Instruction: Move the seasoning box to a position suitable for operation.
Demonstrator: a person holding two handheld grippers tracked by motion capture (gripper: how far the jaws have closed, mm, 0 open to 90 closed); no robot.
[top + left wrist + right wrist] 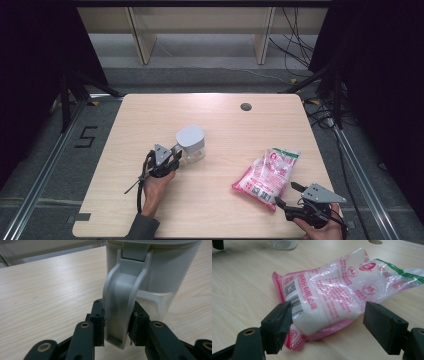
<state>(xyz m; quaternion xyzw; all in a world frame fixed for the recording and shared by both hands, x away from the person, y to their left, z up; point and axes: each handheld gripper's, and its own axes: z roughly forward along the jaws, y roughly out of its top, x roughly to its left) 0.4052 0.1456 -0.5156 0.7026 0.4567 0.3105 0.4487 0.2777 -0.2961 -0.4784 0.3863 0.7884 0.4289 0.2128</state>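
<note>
Right now, from the high view, the jug (191,143) stands mid-bench, toward its left edge, my left tool (172,159) at its handle; the bag (267,171) lies near the right edge, my right tool (287,196) just short of it. Left gripper view: pads clamp the handle (121,302) low down; I'd grip higher before lifting. Right gripper view: jaws spread wide, bag's near end (312,315) between, untouched; I'd push in deeper.

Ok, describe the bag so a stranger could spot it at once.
Start at the wooden table and go to its near right corner. The bag lies flat there, just ahead of the right tongs. Unlike the grey-lidded jug, it is soft clear plastic with pink print.
</note>
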